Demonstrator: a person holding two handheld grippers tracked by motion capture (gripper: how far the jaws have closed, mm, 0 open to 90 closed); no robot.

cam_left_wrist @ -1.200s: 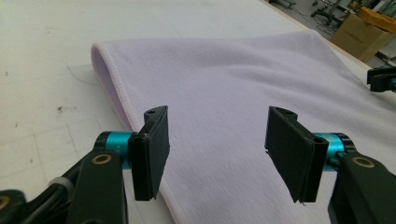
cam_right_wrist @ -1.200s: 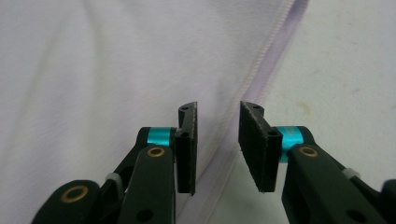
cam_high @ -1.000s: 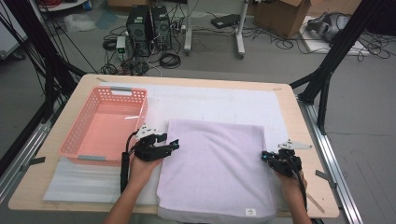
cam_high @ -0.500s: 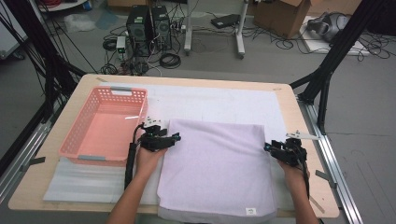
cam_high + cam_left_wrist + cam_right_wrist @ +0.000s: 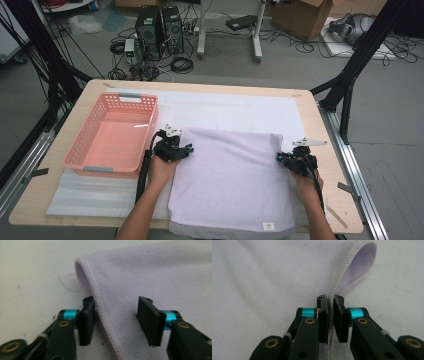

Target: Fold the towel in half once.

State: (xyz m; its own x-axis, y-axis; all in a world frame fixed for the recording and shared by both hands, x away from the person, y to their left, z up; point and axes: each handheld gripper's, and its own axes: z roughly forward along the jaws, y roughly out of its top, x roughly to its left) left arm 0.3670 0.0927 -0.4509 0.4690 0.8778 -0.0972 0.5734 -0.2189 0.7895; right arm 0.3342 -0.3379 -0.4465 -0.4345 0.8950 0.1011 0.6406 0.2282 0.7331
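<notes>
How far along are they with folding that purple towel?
One fold looks done: the towel lies doubled on the table. In hand: the right gripper pinches its far corner, while the left gripper has been closing around the other, not yet gripping. The next fold remains; the basket is empty.

No readable text; the towel's (image 5: pixel 235 185) small label (image 5: pixel 269 226) is illegible.

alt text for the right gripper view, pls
The right gripper has its two black jaws pinched shut on the stitched edge of a lilac towel, close up. Beyond the jaws the edge lifts into a small loop, and white table covering lies to the right.
</notes>
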